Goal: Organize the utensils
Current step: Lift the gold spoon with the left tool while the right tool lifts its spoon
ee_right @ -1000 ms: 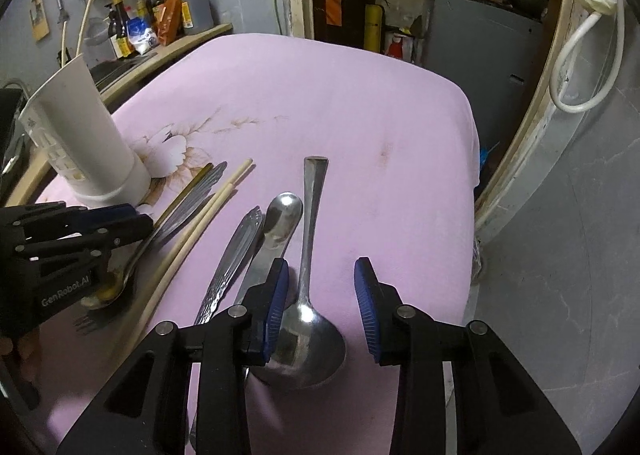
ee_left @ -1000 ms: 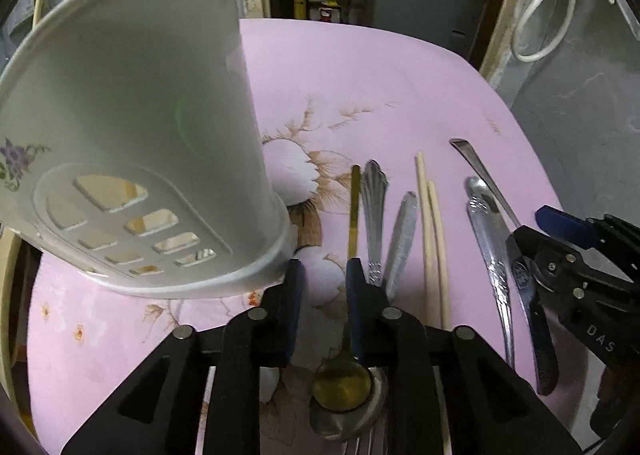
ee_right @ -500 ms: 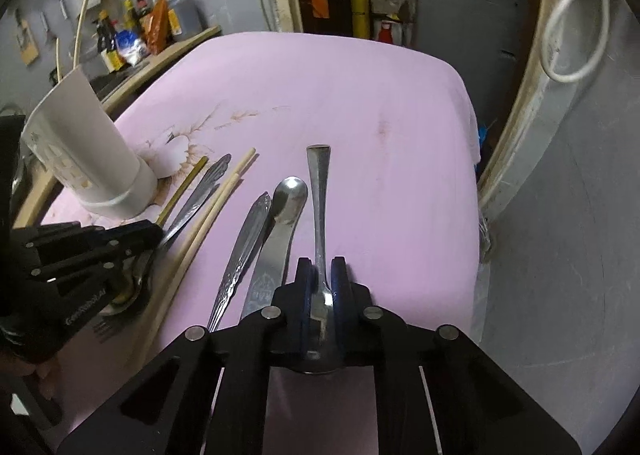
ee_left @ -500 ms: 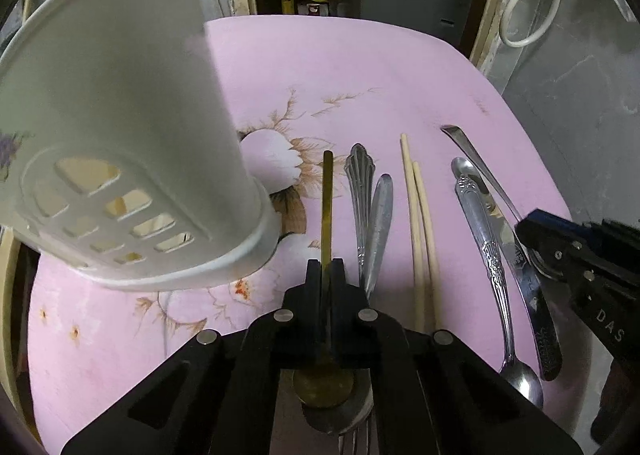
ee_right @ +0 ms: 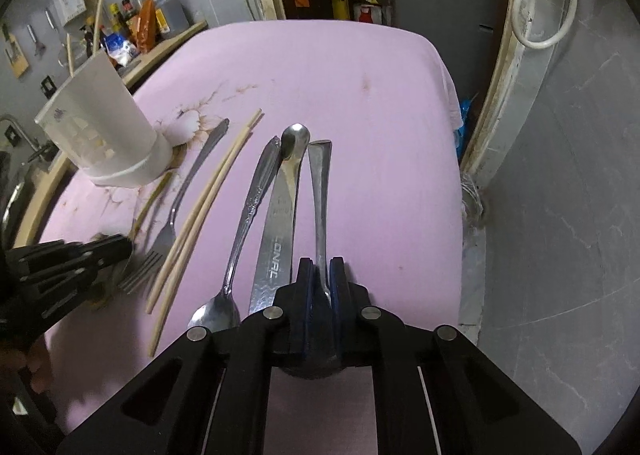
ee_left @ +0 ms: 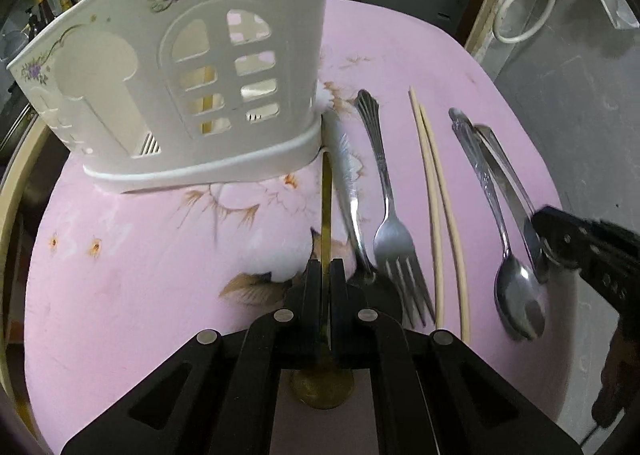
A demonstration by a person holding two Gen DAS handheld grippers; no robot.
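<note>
Both tools were clenched: the left tool (ee_left: 326,269) on the gold spoon (ee_left: 325,211), the right tool (ee_right: 320,269) on the large steel spoon (ee_right: 319,191). Fork (ee_left: 386,211), chopsticks (ee_left: 434,195), knife (ee_right: 280,215) and other spoons remained on the tabletop (ee_right: 340,71) beside the holder (ee_left: 180,95); nearly all sorting remained.

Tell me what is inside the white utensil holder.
Through the cut-out windows of the white utensil holder, a pale stick-like piece stands inside, probably a chopstick. The solid walls hide the rest, so other contents cannot be judged.
</note>
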